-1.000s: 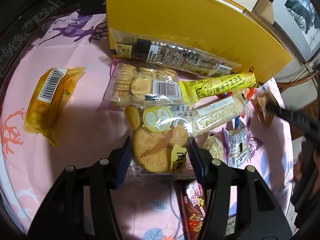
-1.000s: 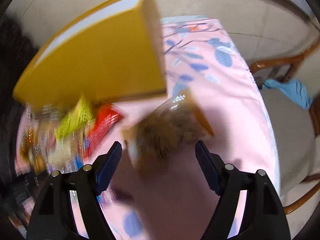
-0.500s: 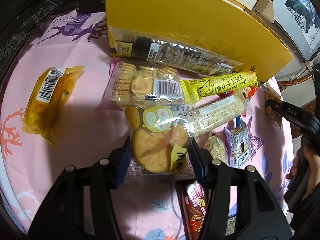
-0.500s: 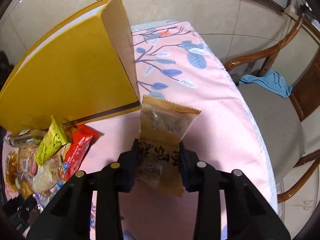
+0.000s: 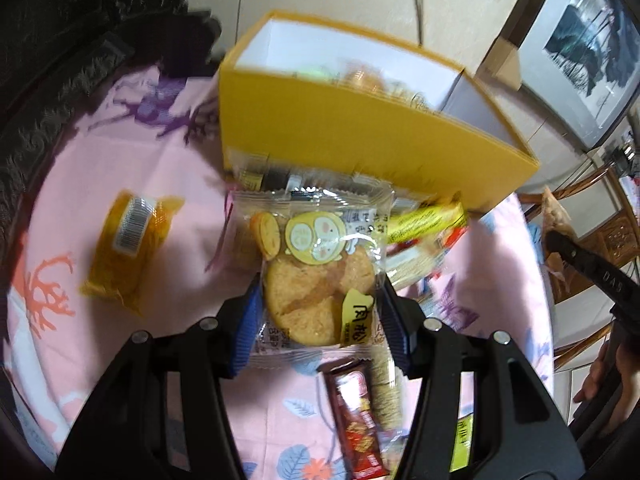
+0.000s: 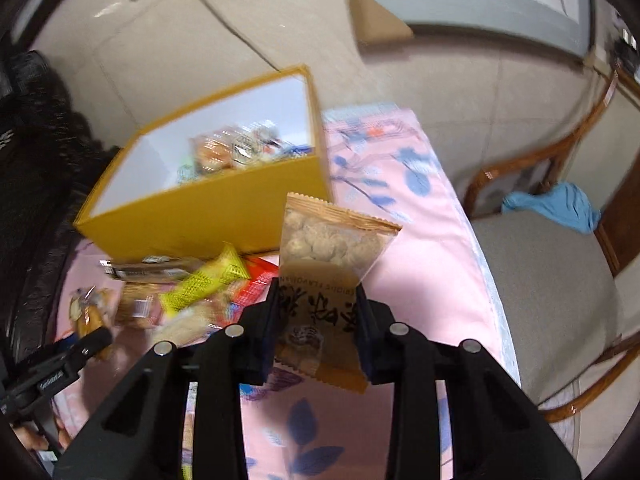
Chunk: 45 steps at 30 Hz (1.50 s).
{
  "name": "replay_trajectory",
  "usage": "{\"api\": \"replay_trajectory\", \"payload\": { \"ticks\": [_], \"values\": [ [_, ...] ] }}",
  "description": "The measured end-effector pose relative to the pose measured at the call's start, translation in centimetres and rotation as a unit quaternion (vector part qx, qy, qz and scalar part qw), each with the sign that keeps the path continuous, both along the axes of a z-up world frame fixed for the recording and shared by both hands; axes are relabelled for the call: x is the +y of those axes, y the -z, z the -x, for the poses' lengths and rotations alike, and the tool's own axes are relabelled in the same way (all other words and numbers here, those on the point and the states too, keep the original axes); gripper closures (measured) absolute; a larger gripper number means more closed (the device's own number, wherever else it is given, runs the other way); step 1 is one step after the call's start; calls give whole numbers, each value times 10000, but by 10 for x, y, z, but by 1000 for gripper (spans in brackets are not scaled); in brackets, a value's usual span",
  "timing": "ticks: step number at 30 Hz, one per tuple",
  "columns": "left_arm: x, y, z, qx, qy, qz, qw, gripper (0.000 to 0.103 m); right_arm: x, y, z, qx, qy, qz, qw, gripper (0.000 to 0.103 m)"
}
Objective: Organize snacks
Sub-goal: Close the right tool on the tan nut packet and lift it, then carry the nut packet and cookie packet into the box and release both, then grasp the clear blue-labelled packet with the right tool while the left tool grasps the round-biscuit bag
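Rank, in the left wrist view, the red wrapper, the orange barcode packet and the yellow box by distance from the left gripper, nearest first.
1. Red wrapper: just below the left gripper, between its arms.
2. Orange barcode packet: out to the left on the cloth.
3. Yellow box: farthest, behind the snack pile.

The yellow box [image 6: 208, 216] stands open-topped, with loose snack packets [image 6: 192, 284] crowding its near wall.

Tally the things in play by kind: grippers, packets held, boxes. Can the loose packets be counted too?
Grippers: 2 (left gripper, right gripper)
Held packets: 2 (round cracker packet in the left, brown snack packet in the right)
Yellow box: 1
Total: 5
Loose packets on the pink cloth: overlapping and blurred, not counted.
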State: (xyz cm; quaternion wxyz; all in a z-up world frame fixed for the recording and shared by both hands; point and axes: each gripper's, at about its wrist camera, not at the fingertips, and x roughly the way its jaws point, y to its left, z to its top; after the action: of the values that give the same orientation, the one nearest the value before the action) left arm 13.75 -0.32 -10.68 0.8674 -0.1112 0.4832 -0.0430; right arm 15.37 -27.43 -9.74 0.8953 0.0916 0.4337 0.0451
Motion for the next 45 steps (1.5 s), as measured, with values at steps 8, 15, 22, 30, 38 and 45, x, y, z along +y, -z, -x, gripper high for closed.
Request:
{"api": "replay_trajectory", "payload": {
  "ticks": [8, 15, 22, 30, 38, 45],
  "values": [
    [-9, -51, -27, -463, 89, -15, 9989, 48, 40, -39, -10, -361, -537, 5, 9979, 70],
    [-10, -81, -73, -775, 152, -105, 9968, 48, 60, -60, -42, -535, -722, 65, 9959, 70],
    [-8, -114, -151, -782, 126, -330, 9963, 42, 78, -97, -104, -791, -720, 85, 9942, 67],
    [10, -150, -168, -1123, -229, -489, 9922, 10, 81, -130, -134, -1073, -628, 593, 9905, 40],
    [16, -123, -114, -968, -212, -520, 9937, 9, 82, -116, -93, -815, -1225, 308, 9886, 40],
    [23, -39, -31, -187, -365, -330, 9986, 9, 83, -39, -14, 28, -1889, 213, 9818, 39]
  ]
}}
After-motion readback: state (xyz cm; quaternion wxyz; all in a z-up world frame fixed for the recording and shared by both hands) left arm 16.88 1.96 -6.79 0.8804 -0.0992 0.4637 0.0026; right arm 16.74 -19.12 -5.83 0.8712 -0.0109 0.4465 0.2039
